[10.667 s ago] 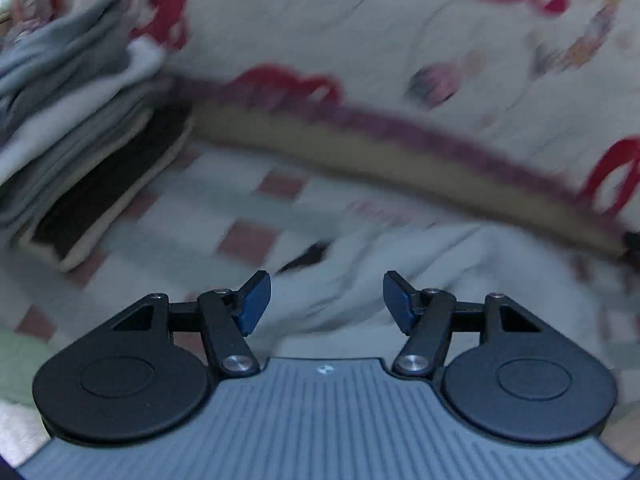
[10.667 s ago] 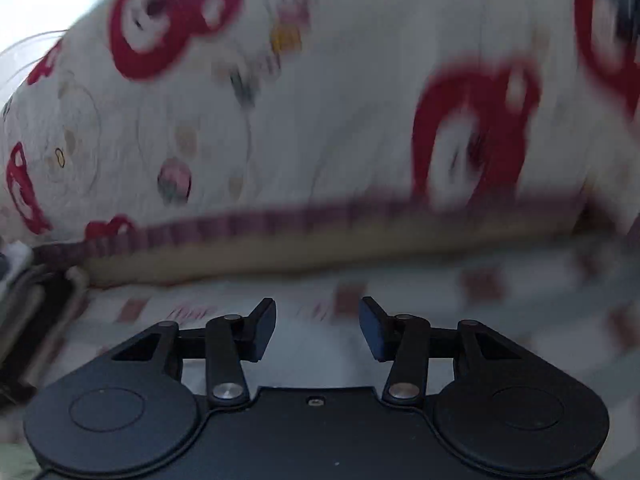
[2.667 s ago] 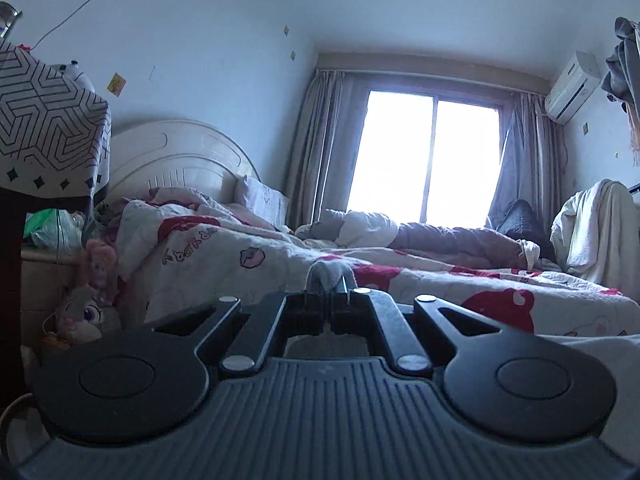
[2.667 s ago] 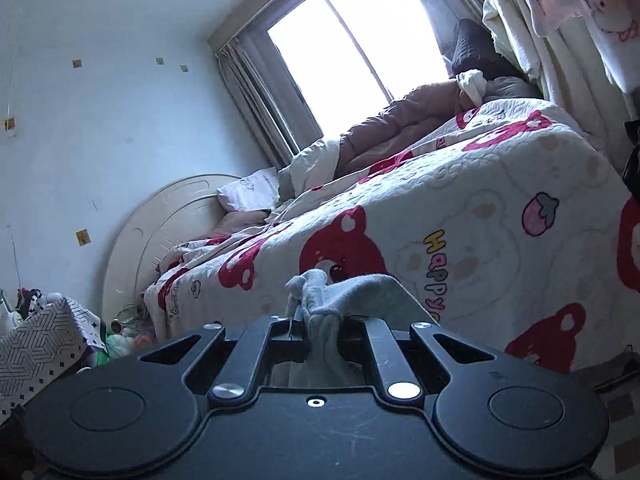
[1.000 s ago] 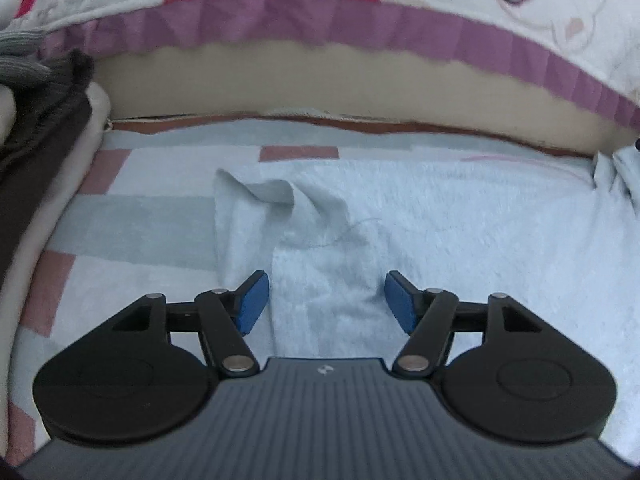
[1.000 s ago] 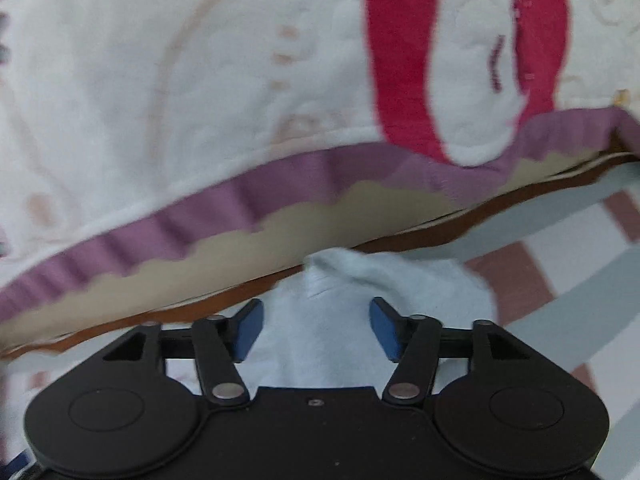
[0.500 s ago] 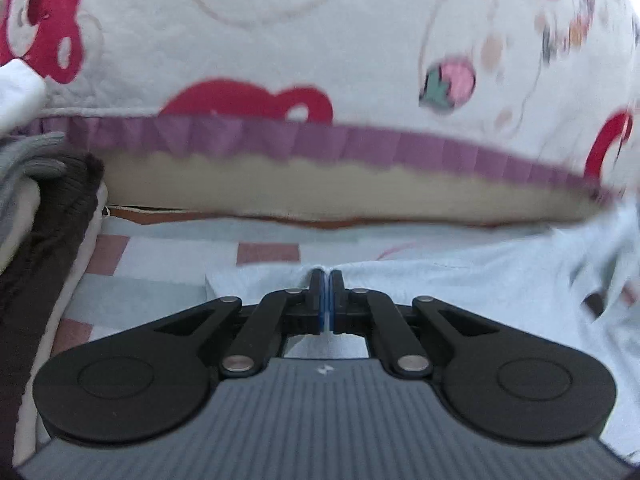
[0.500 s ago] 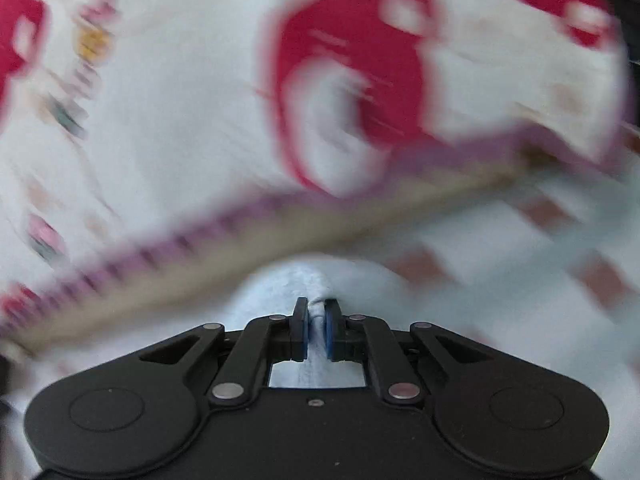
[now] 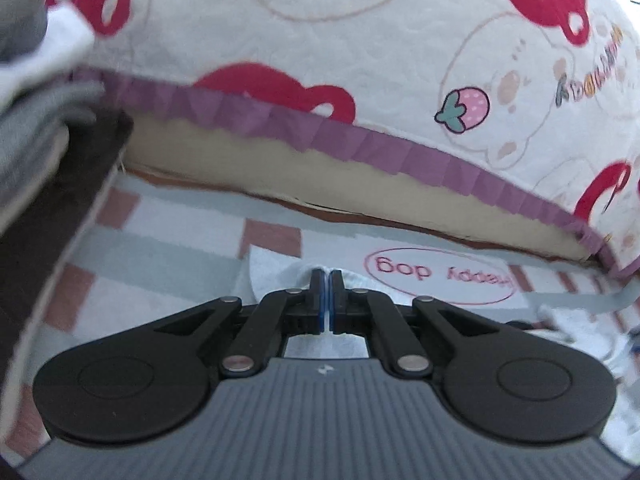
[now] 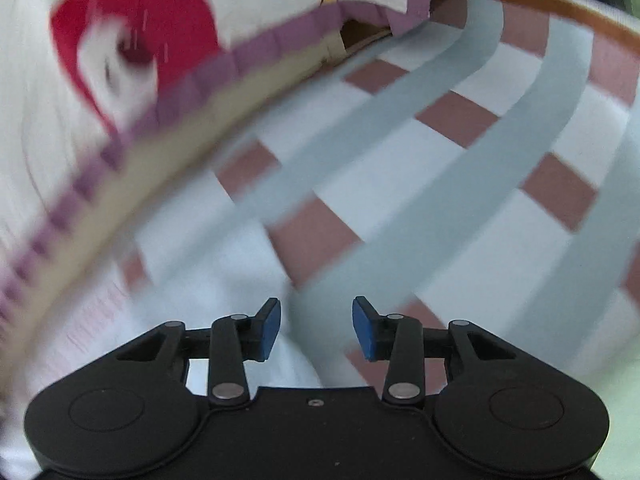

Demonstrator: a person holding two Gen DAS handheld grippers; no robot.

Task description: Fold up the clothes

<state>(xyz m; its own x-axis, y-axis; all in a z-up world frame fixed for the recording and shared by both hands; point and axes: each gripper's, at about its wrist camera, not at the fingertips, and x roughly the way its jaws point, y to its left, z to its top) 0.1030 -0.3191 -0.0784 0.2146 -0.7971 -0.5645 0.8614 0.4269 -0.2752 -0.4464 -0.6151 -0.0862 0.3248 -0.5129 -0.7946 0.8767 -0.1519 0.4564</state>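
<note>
Since a moment ago the right gripper (image 10: 316,328) has been opening and is now hanging empty, while the left gripper (image 9: 325,300) is pinching the soft, light pale garment (image 9: 276,272) on the checked mat (image 9: 168,248), best held at its hem.

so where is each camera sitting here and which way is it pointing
Left wrist view: sits on the left tool, looking forward and down along its shut fingers, which pinch a pale cloth on the checked mat, toward the bear-print quilt; folded clothes at left.
Right wrist view: sits on the right tool, tilted down over the mat; its jaws have just been opening, nothing between them.
Shared: the checked mat and the quilt's purple trim. No hand or sleeve shows in either.
</note>
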